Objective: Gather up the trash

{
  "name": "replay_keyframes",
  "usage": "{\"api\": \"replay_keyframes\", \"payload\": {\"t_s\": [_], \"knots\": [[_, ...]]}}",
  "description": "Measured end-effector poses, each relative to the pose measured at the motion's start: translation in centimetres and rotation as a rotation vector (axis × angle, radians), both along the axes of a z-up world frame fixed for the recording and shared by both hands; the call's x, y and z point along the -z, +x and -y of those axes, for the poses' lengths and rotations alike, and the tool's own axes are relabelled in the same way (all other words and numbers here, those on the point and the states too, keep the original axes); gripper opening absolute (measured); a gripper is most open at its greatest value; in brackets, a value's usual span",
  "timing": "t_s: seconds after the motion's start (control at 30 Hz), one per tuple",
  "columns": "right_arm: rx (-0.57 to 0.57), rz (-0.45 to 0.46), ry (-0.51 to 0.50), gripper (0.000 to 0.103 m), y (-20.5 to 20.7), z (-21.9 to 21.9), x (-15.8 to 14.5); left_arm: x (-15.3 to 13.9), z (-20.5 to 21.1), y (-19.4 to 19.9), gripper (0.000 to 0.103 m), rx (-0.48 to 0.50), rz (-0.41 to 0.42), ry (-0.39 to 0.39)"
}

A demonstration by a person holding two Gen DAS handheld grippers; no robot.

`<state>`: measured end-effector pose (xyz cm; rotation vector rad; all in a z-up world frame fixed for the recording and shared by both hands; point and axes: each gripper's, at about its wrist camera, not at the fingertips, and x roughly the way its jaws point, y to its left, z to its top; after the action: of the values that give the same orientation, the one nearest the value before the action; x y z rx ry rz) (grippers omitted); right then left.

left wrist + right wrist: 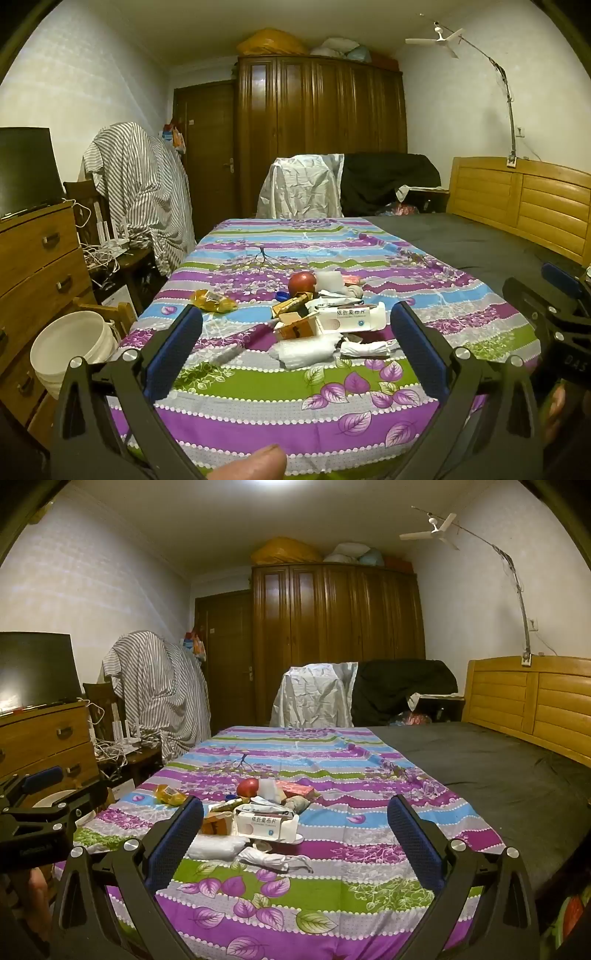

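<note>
Both hand-held grippers wide apart, trash pile (321, 321) untouched.

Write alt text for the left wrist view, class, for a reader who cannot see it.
A pile of trash, with a red apple behind it, lies on a striped floral bedsheet beyond the open, empty left gripper. A white bucket stands beside the bed.

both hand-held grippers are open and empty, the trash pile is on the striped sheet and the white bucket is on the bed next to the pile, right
Not quite. The white bucket sits on the floor beside the bed, by the wooden dresser, as the left wrist view shows. The rest holds: the left hand-held gripper and right hand-held gripper are open and empty, and the trash pile lies on the striped sheet.
</note>
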<state>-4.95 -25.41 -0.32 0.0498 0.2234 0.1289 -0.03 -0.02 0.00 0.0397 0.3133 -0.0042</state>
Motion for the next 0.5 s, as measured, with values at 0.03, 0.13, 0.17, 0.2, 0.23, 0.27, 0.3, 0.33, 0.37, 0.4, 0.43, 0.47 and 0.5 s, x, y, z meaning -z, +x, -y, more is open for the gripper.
{"api": "replay_keyframes", "payload": {"t_s": [0.03, 0.13, 0.17, 0.2, 0.23, 0.27, 0.3, 0.33, 0.37, 0.4, 0.43, 0.47, 0.5], "knots": [[0.002, 0.003, 0.003, 0.099, -0.02, 0.03, 0.01, 0.01, 0.0, 0.02, 0.098, 0.0, -0.003, 0.0], [0.002, 0.003, 0.001, 0.099, -0.02, 0.04, 0.02, 0.0, -0.02, 0.02, 0.098, -0.001, -0.003, 0.0], [0.001, 0.002, -0.001, 0.099, -0.01, 0.0, 0.02, 0.0, -0.02, 0.01, 0.098, 0.0, -0.003, 0.0], [0.002, 0.002, -0.001, 0.099, -0.02, 0.0, 0.02, 0.0, -0.03, -0.01, 0.098, 0.001, -0.002, 0.0], [0.002, 0.001, 0.0, 0.099, -0.03, -0.01, 0.01, -0.01, -0.04, -0.02, 0.098, 0.001, -0.002, 0.0], [0.0, 0.004, 0.0, 0.099, -0.01, 0.0, 0.01, -0.01, -0.05, -0.04, 0.098, 0.0, -0.002, 0.0], [-0.001, 0.003, 0.0, 0.099, -0.03, -0.01, -0.02, 0.01, -0.01, 0.02, 0.098, -0.001, -0.004, 0.001], [-0.003, 0.004, 0.0, 0.099, -0.06, -0.02, -0.05, 0.01, 0.0, 0.02, 0.098, -0.001, -0.005, 0.001], [-0.004, 0.004, 0.001, 0.099, -0.09, -0.02, -0.07, 0.02, -0.02, 0.03, 0.098, -0.001, -0.006, 0.001], [-0.005, 0.003, 0.002, 0.099, -0.11, -0.02, -0.08, 0.03, -0.05, 0.03, 0.098, -0.002, -0.007, 0.0], [-0.003, 0.003, 0.001, 0.099, -0.06, 0.01, -0.06, 0.05, -0.08, 0.03, 0.098, -0.002, -0.007, -0.001], [-0.004, 0.003, 0.001, 0.099, -0.11, 0.0, -0.08, 0.05, -0.12, 0.03, 0.098, -0.004, -0.008, -0.001], [-0.005, 0.003, 0.002, 0.099, -0.23, 0.04, 0.18, 0.05, -0.17, 0.01, 0.098, -0.004, -0.009, -0.002]]}}
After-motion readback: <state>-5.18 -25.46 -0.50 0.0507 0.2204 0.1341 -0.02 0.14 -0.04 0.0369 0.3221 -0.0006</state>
